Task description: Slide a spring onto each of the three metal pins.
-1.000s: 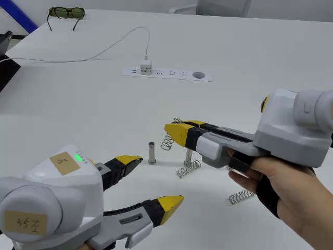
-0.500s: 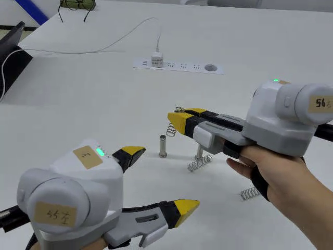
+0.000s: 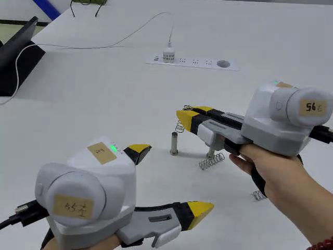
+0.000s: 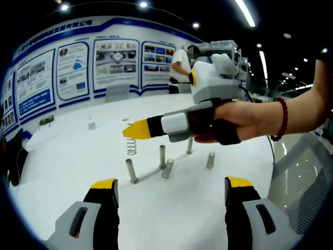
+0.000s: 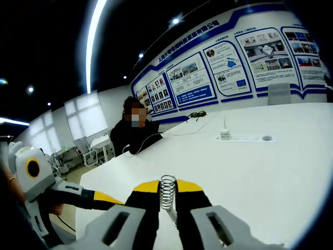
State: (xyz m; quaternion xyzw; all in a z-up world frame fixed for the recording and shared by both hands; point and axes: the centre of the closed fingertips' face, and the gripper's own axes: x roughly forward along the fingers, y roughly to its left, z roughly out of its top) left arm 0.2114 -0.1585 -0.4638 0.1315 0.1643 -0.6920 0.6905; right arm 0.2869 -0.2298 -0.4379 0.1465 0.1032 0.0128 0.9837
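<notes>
The right gripper [image 5: 167, 191] has its yellow-tipped jaws clamped on the upper coils of a spring [image 5: 167, 182], which in the right gripper view stands up between the tips. In the head view the same spring [image 3: 180, 126] hangs below the right gripper [image 3: 188, 115] with its long axis close to upright, roughly parallel to the nearest pin [image 3: 174, 143]. That pin stands upright on the white workbench [image 3: 104, 94], its top just beside the spring's lower end at about 7 o'clock. In the left gripper view the spring [image 4: 131, 146] sits almost straight above the pin [image 4: 131, 171], at 12 o'clock from it and apart from it. The coming move looks like a short descent onto that pin, and it turns on bringing the two axes into line. The right gripper is much the nearer. A hand holds it about level, and it reaches in from 4 o'clock and points toward 10 o'clock. A second pin [image 3: 210, 153] stands under its body, with a loose spring [image 3: 211, 161] lying just beside it and another spring [image 3: 258, 195] near the wrist at 5 o'clock. The left gripper [image 3: 170, 179] has its jaws wide apart and empty. It sits at 6 o'clock from the nearest pin and points toward 2 o'clock.
</notes>
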